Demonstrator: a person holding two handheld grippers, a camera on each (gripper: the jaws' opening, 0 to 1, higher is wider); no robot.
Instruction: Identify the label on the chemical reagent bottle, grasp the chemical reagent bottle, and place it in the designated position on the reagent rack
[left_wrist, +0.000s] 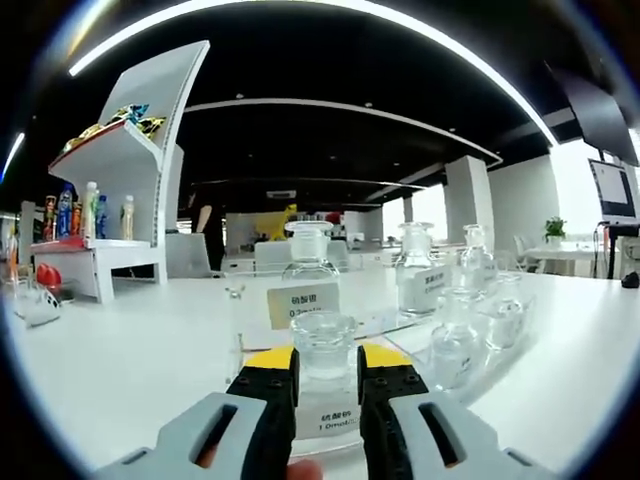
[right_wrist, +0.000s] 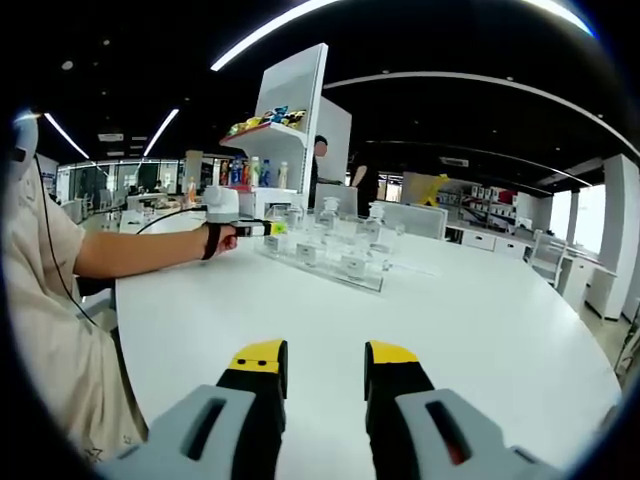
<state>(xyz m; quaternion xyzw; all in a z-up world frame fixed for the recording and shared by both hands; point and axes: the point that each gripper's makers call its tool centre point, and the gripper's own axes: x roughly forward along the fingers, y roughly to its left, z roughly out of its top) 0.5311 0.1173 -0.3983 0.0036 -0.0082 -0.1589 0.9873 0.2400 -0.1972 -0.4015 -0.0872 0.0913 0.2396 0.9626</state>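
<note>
Left hand-held gripper (left_wrist: 327, 385) clamping a labelled reagent bottle (left_wrist: 324, 375) before the clear rack (left_wrist: 400, 330); placing step. Next: finding its matching slot. Right hand-held gripper (right_wrist: 322, 375) idling, jaws apart, above the bench (right_wrist: 450, 320).

Reagent rack (right_wrist: 330, 262) on white table (right_wrist: 450, 330), holding several bottles in rows (labels facing outward). Nearest bottle (left_wrist: 323, 350) between left gripper (left_wrist: 325, 375) jaws; labelled bottle (left_wrist: 306, 262) behind it. Shelf unit (left_wrist: 125, 190) left, beyond the rack.
</note>
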